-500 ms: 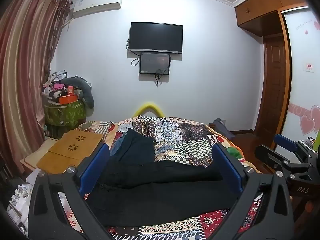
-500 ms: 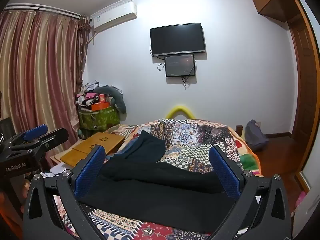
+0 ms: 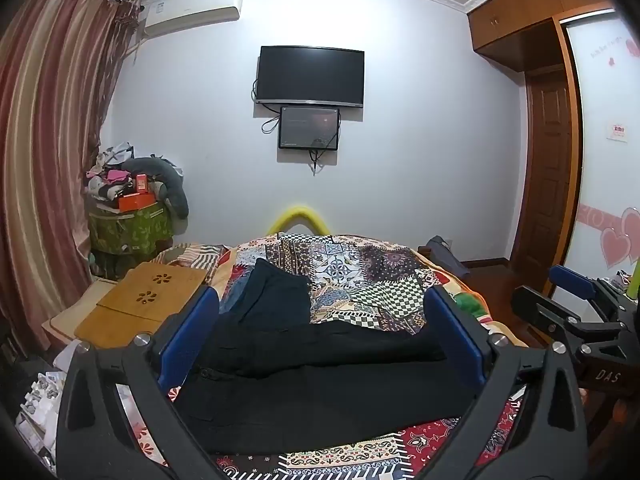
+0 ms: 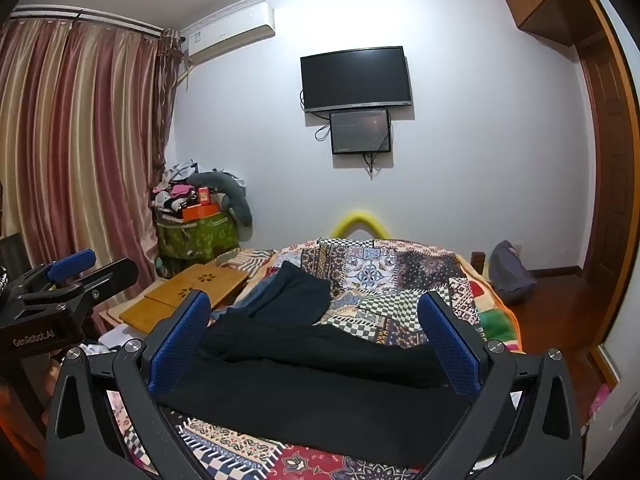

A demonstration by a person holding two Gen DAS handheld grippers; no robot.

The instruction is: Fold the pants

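Black pants (image 3: 320,384) lie spread sideways across the near part of the bed, both legs stretched to the right; they also show in the right wrist view (image 4: 320,380). My left gripper (image 3: 320,320) is open and empty, held above the pants. My right gripper (image 4: 314,320) is open and empty, also above the pants. The right gripper shows at the right edge of the left wrist view (image 3: 576,308); the left gripper shows at the left edge of the right wrist view (image 4: 68,280).
A patchwork quilt (image 3: 360,276) covers the bed. A dark folded garment (image 3: 276,296) lies beyond the pants. A wooden lap desk (image 3: 144,300) sits left of the bed, a cluttered green bin (image 3: 128,228) behind it. A wardrobe and door (image 3: 548,168) stand right.
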